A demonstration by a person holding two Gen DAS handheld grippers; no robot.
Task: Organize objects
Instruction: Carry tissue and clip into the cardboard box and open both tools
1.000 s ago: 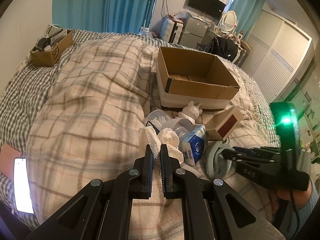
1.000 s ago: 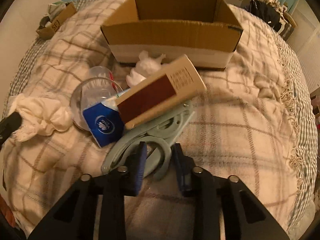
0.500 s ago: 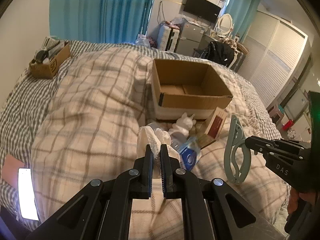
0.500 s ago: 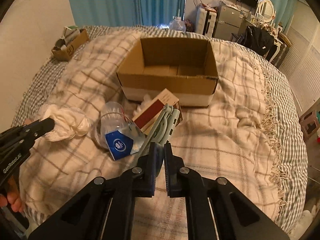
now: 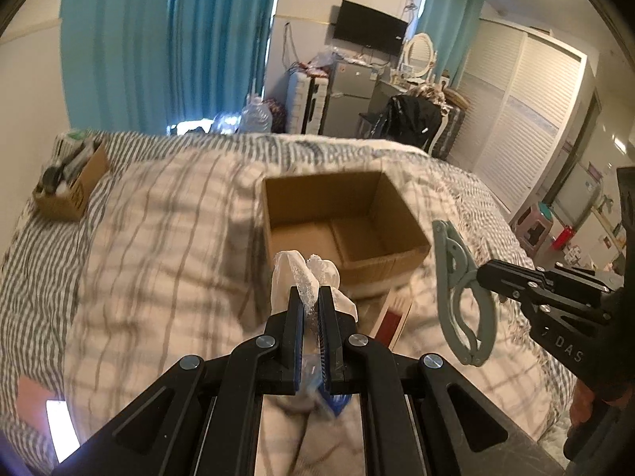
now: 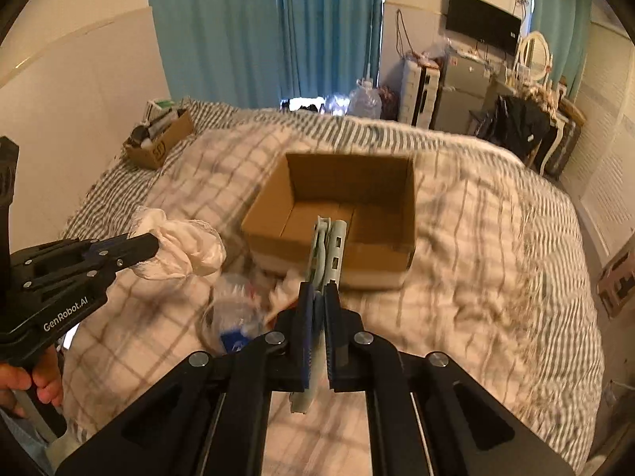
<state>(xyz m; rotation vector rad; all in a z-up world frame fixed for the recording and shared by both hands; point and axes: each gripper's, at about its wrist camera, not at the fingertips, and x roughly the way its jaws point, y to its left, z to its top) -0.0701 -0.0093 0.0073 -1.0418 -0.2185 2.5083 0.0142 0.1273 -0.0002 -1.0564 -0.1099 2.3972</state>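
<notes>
My left gripper (image 5: 310, 297) is shut on a white cloth (image 5: 303, 277) and holds it in the air in front of the open cardboard box (image 5: 393, 256). The cloth also shows in the right wrist view (image 6: 186, 248). My right gripper (image 6: 316, 301) is shut on a pale green plastic clamp (image 6: 327, 252), lifted above the bed just short of the box (image 6: 278, 224). The clamp also shows in the left wrist view (image 5: 460, 289). The box looks empty inside.
On the plaid blanket (image 6: 476, 277) below lie a clear cup with a blue pack (image 6: 232, 329), a white item and a red-and-tan carton (image 5: 393, 313). A small box of clutter (image 6: 158, 142) stands at the far left. A lit phone (image 5: 57, 428) lies at the bed's left edge.
Both grippers have risen and moved toward the cardboard box, the left with the cloth and the right with the green clamp, which it closed on and lifted off the pile.
</notes>
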